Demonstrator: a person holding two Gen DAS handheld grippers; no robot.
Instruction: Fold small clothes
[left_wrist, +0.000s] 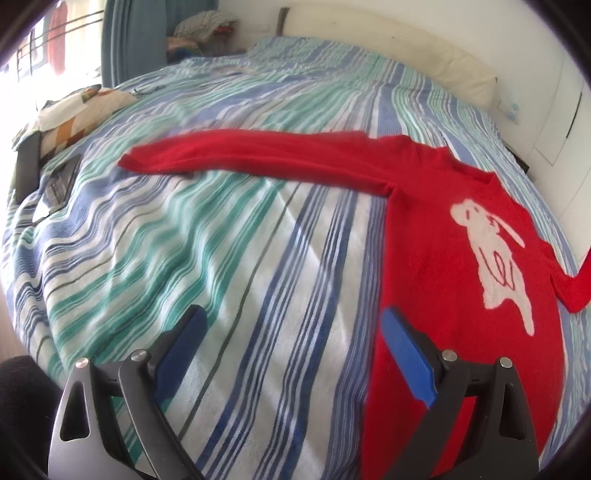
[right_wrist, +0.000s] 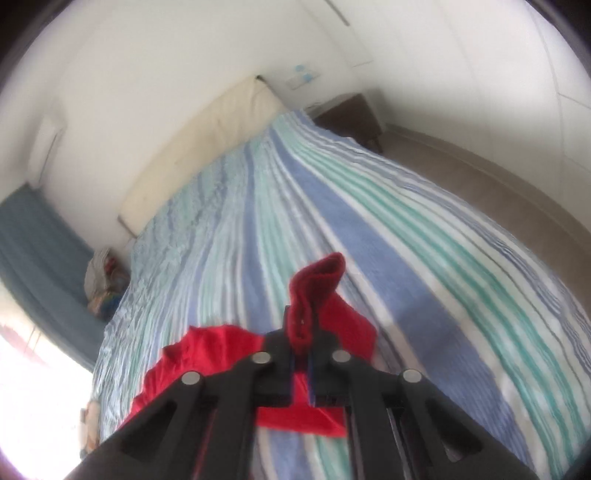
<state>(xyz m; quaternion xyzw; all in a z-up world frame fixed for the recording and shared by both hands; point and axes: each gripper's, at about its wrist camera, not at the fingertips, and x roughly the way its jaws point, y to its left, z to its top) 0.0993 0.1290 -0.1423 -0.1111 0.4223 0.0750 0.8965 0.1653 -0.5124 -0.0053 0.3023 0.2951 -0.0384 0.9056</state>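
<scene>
A small red sweater (left_wrist: 436, 236) with a white animal figure lies flat on the striped bedspread (left_wrist: 207, 236). One long sleeve (left_wrist: 236, 157) stretches out to the left. My left gripper (left_wrist: 291, 325) stands open just above the bedspread at the sweater's lower left edge, with nothing between its blue pads (left_wrist: 404, 350). In the right wrist view my right gripper (right_wrist: 301, 343) is shut on the cuff of the other red sleeve (right_wrist: 317, 284), lifted off the bed; the red cloth hangs below the jaws.
A cream headboard (right_wrist: 195, 147) runs along the wall. A patterned cushion (left_wrist: 77, 110) and dark flat objects (left_wrist: 61, 177) lie at the bed's left edge. A dark nightstand (right_wrist: 351, 114) stands beside the bed, and a pile of things (left_wrist: 207, 27) sits in the far corner.
</scene>
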